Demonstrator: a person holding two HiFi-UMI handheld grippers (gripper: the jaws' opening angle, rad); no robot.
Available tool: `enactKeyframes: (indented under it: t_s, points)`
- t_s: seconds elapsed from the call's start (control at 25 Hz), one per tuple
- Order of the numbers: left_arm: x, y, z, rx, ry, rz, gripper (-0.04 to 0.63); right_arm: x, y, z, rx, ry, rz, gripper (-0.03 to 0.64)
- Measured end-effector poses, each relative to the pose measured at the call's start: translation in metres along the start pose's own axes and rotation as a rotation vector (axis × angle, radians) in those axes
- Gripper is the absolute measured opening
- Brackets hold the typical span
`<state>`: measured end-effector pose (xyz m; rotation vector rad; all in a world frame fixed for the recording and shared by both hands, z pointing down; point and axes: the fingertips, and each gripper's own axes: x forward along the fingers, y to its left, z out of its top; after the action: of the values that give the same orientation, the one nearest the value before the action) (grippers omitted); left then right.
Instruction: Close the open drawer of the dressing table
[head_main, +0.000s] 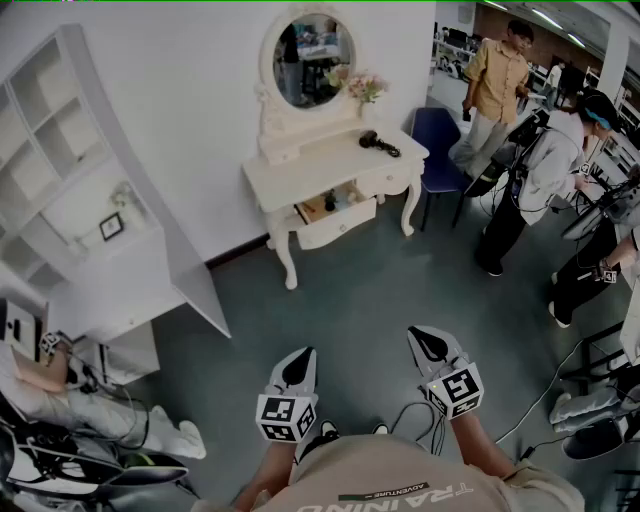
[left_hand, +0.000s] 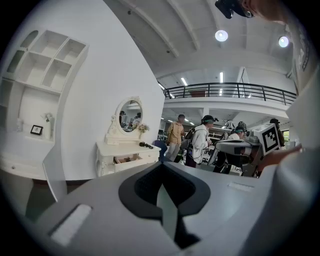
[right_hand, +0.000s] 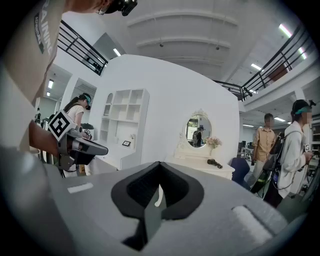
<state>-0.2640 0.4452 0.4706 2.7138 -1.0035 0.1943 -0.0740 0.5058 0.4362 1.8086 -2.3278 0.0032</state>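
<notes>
Open drawer far ahead, well apart from left hand-held gripper and right hand-held gripper; both jaws together, empty.

At our 12 o'clock the white dressing table stands on the grey floor. On its top we see a black hair dryer toward 3 o'clock, flowers at 1 o'clock and an oval mirror at 12. Its drawer stands open at 6 o'clock, and a blue chair stands just beside the table.
</notes>
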Motion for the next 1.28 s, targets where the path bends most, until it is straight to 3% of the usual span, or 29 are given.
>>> enactKeyframes:
  t_s: [0.32, 0.64, 0.8, 0.96, 1.28]
  points:
    - [0.005, 0.029, -0.012, 0.021, 0.028, -0.07, 0.017, 0.019, 0.024, -0.007, 0.051, 0.011, -0.063, 0.002]
    - [0.017, 0.051, -0.033, -0.024, 0.083, -0.106, 0.017, 0.028, 0.033, -0.036, 0.111, 0.098, -0.117, 0.002]
    - [0.043, 0.063, -0.03, -0.073, 0.079, -0.082, 0.017, 0.046, 0.0, -0.05, 0.208, 0.108, -0.154, 0.003]
    - [0.075, 0.072, -0.018, -0.031, 0.086, -0.056, 0.017, 0.078, -0.036, -0.062, 0.232, 0.099, -0.139, 0.003]
    - [0.166, 0.09, 0.033, 0.066, 0.079, -0.002, 0.017, 0.165, -0.119, -0.044, 0.075, 0.03, -0.059, 0.003]
